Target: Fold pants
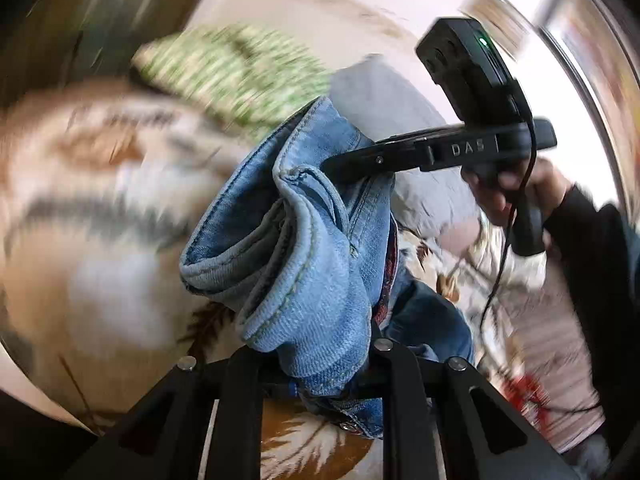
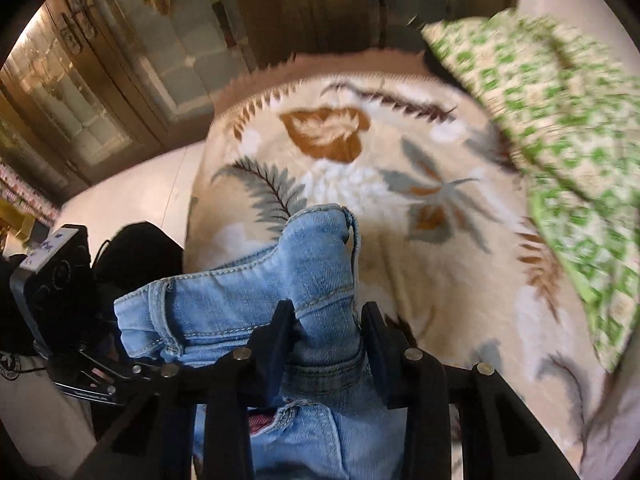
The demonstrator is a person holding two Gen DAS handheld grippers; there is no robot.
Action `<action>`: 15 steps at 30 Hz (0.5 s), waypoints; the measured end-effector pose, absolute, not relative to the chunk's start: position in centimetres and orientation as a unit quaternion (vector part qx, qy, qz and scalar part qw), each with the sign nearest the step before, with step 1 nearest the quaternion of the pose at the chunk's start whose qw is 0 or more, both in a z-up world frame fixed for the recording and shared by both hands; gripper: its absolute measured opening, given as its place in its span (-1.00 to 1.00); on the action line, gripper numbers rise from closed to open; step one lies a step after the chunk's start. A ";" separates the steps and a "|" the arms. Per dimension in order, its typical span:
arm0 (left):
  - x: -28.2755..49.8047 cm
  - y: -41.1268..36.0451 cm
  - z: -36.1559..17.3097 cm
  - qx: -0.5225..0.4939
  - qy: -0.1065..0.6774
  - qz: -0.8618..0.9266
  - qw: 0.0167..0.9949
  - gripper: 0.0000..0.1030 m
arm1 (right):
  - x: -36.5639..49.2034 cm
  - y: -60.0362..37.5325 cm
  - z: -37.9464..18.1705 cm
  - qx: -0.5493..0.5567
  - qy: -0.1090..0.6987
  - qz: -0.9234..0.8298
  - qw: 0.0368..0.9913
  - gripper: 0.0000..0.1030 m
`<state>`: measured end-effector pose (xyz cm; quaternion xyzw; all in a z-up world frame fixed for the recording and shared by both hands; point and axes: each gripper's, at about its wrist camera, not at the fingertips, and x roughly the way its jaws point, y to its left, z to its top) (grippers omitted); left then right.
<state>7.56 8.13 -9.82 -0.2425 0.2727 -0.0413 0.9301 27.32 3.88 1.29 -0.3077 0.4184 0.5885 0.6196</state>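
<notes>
Right now both my claws have hold of the jeans [image 2: 256,300], lifted above the leaf-patterned blanket [image 2: 360,168], which I will use as my landmark. My right gripper [image 2: 326,332] is narrowed most of the way, its two black fingers [image 2: 276,336] pressed against a bunched fold of light blue denim near the waistband, and it hangs over the blanket's near edge. My left gripper [image 1: 320,376] is almost closed, with a thick roll of denim caught between its jaws; the cloth rises from it in folds above the blanket. In the left view the right claw's fingers reach into the cloth from the side, my hand [image 1: 516,192] on its handle. A green-and-white patterned cloth [image 2: 560,120] lies at the blanket's far side, well apart from the jeans
</notes>
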 end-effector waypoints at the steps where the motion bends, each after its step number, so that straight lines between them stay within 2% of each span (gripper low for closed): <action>1: 7.5 7.0 -9.0 -0.217 0.267 -0.042 0.938 -0.66 | 27.0 2.5 2.2 -0.293 0.413 0.588 0.631 -0.28; 5: 7.4 1.4 -6.0 -0.106 0.256 -0.056 0.959 -0.66 | 27.2 -6.0 4.2 -0.224 0.399 0.569 0.683 -0.28; 9: 8.8 -3.9 -5.4 -0.034 0.264 -0.082 0.960 -0.67 | 27.9 -13.9 2.6 -0.154 0.408 0.530 0.728 -0.27; 12: 10.6 -7.6 -6.2 0.003 0.279 -0.102 0.955 -0.67 | 28.3 -19.8 1.0 -0.100 0.421 0.474 0.767 -0.09; 15: 11.5 -10.8 -7.4 0.039 0.281 -0.107 0.953 -0.68 | 28.1 -26.1 1.7 -0.046 0.401 0.405 0.820 0.41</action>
